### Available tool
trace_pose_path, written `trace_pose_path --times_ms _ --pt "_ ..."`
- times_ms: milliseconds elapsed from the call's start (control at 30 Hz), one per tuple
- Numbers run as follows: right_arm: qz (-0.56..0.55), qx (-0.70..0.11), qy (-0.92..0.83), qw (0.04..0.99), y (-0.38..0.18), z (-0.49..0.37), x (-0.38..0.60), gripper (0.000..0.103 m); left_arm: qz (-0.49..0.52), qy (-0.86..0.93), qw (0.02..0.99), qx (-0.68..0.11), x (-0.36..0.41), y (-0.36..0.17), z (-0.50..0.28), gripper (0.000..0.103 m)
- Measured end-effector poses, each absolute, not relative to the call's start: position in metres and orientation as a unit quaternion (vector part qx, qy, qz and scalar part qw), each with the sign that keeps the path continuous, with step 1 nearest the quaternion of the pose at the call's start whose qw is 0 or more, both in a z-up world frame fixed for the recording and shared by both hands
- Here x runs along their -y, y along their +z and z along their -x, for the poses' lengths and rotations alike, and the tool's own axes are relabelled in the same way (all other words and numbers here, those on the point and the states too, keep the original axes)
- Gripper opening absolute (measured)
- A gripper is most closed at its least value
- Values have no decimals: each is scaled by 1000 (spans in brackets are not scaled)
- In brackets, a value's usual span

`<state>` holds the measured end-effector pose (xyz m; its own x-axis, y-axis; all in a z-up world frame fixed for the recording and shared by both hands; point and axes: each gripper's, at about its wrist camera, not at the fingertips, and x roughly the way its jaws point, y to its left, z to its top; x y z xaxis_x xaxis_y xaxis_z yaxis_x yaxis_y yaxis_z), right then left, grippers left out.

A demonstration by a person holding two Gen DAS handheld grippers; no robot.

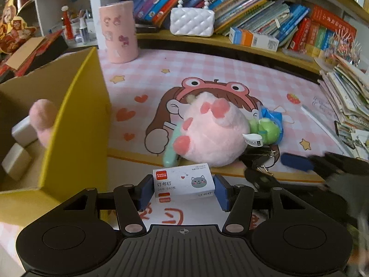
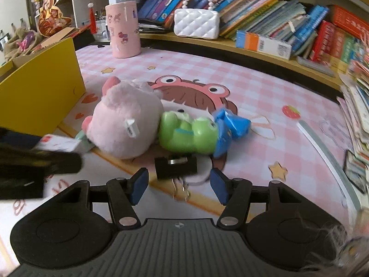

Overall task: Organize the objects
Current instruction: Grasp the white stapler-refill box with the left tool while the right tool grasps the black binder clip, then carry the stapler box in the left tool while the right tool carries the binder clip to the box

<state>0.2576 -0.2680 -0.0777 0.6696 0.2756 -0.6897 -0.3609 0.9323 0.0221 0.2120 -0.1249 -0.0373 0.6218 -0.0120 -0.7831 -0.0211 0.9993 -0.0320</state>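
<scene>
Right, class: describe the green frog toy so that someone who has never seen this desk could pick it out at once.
Start at the pink checked desk mat below the bookshelf. In its middle lies a big pink plush pig; the green frog toy is pressed against the pig's right side. It is the only bright green thing there, smaller than the pig, with a crumpled blue wrapper at its far end.

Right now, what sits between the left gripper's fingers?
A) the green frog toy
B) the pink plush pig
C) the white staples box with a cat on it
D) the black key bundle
C: in the left wrist view the left gripper has its blue pads against both ends of the staples box; the pink plush pig lies beyond it on the mat.
</scene>
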Motion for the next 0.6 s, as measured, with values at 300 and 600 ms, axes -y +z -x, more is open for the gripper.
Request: trace_pose_path --times_ms 300,600 --pt "69 -364 169 913 -79 -267 262 39 11 -3 908 -420 118 -22 -196 55" --pt "31 -351 111 929 -49 -220 275 39 18 -44 913 -405 117 -13 -178 55"
